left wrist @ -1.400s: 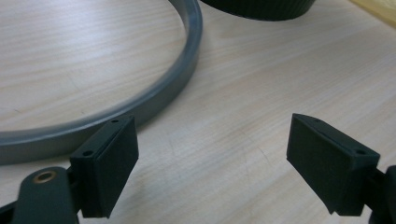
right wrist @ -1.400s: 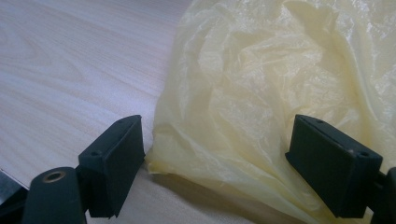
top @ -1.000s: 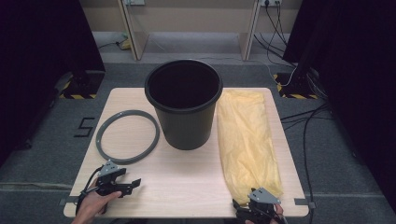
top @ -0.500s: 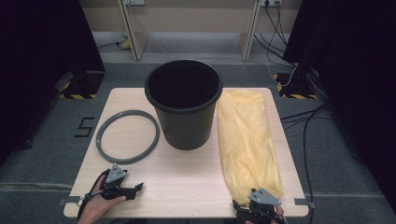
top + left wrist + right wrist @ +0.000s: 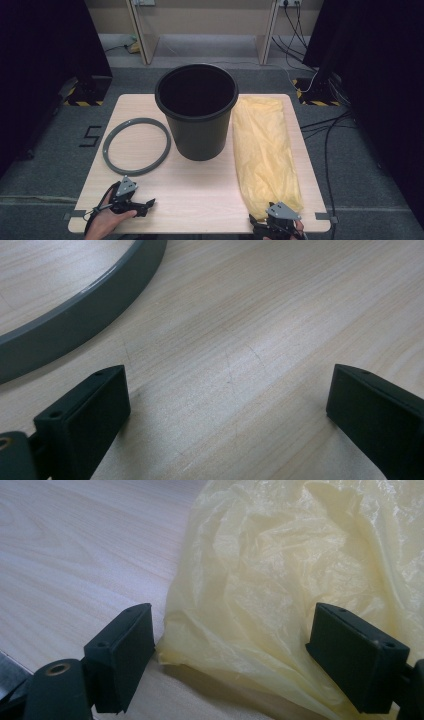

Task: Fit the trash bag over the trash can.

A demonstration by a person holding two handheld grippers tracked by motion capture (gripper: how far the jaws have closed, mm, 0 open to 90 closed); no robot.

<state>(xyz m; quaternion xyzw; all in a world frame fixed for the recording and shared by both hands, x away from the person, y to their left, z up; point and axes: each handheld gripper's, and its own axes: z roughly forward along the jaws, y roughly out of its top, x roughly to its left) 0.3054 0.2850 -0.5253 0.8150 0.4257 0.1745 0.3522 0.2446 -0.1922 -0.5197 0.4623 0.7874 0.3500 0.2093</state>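
Two grippers wait at the near edge of the table (image 5: pixel 200 200), each beside its own thing. The left gripper (image 5: pixel 227 405) has just been opening its jaws; they stand wide with only bare wood between them, and the grey ring (image 5: pixel 75 315) lies just to its far left. The right gripper (image 5: pixel 232 655) also stands wide open, the near end of the yellow bag (image 5: pixel 280 580) between its jaws but not pressed. The black bin (image 5: pixel 196 107) stands upright in the middle, probably so the bag can go inside.
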